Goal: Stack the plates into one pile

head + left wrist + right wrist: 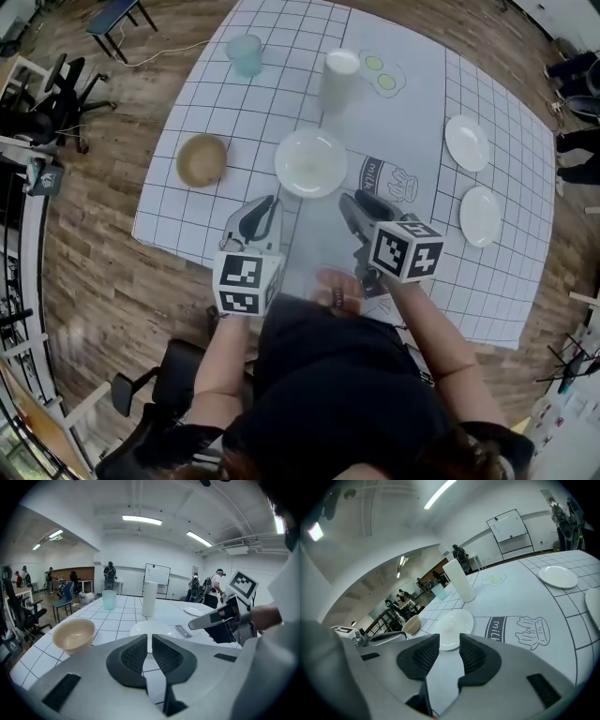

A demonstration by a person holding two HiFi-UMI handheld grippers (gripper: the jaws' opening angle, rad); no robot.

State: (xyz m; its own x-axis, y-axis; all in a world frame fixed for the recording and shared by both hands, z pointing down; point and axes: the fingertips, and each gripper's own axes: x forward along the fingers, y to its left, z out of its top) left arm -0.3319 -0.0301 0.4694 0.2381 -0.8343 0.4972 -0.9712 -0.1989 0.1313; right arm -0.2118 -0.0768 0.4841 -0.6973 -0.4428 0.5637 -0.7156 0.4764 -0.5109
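Left hand-held gripper (150, 638): grey moulded body with two black ribbed pads. The pads are drawn together to a thin slit with nothing between them. It sits at the near-left of the central white round plate (310, 161), tips aimed at it.
Right hand-held gripper (449, 638): same build. The pads stand apart with only bare cloth in the gap, gripping nothing. It sits at the near-right of the central plate, tips aimed at it.
Central plate: smooth and glossy, lying flat and face up just beyond both sets of tips. Neither gripper touches it. Being round, it has no long axis.
Second white plate (466, 142): flat and face up, well to the right of the central plate.
Third white plate (480, 216): flat and face up, right of the central plate and nearer the person, apart from the second.
Plate count: three, each lying alone.
Tan round bowl (202, 159): one, matte, upright, left of the central plate.
Tall white cylinder (339, 80): one, upright, just beyond the central plate.
Pale blue translucent cup (246, 53): one, upright, beyond and left of the central plate.
Worktop (187, 225): white cloth ruled with a dark grid, with a printed milk-carton drawing just right of the central plate.
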